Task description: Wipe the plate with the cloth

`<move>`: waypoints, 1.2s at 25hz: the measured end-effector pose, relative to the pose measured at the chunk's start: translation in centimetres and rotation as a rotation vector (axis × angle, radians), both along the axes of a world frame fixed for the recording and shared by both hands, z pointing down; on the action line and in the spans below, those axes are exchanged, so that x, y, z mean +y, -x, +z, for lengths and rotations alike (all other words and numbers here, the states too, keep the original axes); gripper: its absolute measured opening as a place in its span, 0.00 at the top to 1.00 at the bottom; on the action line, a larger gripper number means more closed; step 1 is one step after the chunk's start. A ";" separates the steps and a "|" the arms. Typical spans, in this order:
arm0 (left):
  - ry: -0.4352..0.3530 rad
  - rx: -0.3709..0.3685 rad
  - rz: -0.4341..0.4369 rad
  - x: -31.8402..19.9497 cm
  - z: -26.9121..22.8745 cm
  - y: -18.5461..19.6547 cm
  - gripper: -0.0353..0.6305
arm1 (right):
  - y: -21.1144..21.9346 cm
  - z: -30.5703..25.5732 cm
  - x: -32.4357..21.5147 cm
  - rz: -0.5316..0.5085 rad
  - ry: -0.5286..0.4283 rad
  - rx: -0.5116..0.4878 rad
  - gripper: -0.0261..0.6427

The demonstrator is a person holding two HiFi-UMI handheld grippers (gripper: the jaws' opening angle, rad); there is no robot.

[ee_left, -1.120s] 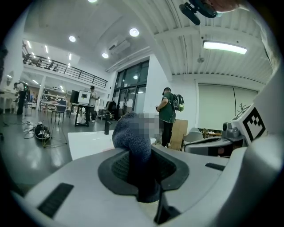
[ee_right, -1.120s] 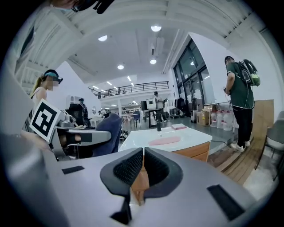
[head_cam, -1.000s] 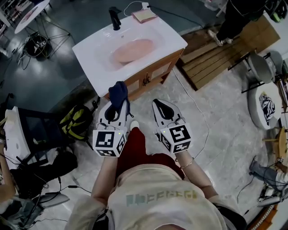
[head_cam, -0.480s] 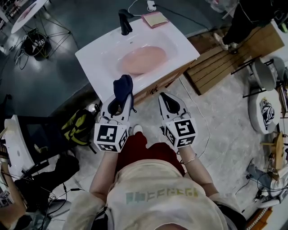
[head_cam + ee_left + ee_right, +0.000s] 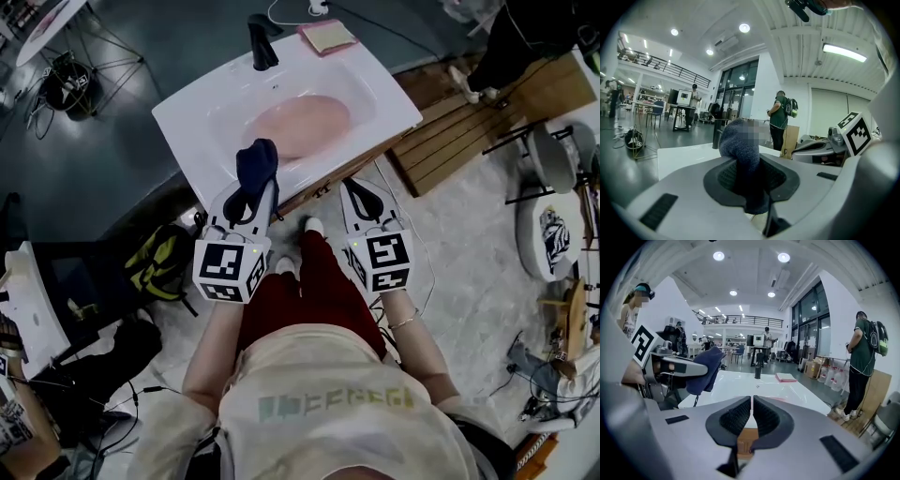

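Plate (image 5: 302, 125): pink, oval, lying flat in the basin of the white washstand (image 5: 202, 112). Nothing rests on it.
Cloth (image 5: 256, 167): dark blue, bunched, standing up out of the tips of the left gripper (image 5: 251, 204). From the head view it sits over the front edge of the washstand, near the plate. The right gripper view shows it hanging in the air, clear of the top and of the plate.
Left gripper jaws: clamped on the cloth; a fold of it fills the space between the pads and a lump bulges past the tips.
Right gripper (image 5: 752, 413) jaws: closed pad to pad, with nothing between them. It is held beside the left gripper, short of the washstand's front corner.
Washstand fittings: a black faucet (image 5: 262, 42) stands behind the basin; a flat pink pad (image 5: 326, 36) lies at the back corner; a wooden cabinet (image 5: 352, 169) sits below the top.
Surroundings: a yellow and black bag (image 5: 164, 262) lies on the floor to the left, wooden pallets (image 5: 459, 131) lie to the right, and a bystander with a backpack (image 5: 862, 362) stands near them.
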State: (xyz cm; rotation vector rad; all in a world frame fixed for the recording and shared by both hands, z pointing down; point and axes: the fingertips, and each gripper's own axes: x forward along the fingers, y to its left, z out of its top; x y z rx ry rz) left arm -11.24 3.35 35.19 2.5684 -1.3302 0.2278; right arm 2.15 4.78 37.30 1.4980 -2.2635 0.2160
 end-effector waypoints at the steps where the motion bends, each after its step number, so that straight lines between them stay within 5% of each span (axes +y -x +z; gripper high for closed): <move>1: 0.002 -0.001 -0.001 -0.6 0.0 -0.1 0.83 | -0.1 0.1 -0.7 -0.013 0.005 0.007 0.90; 20: 0.061 -0.031 -0.136 -13.3 1.3 -2.4 0.83 | -0.6 3.0 -12.6 -0.433 0.109 0.175 0.90; 30: 0.095 -0.064 -0.201 -16.9 2.9 -2.4 0.83 | -0.7 5.7 -15.3 -0.538 0.124 0.281 0.90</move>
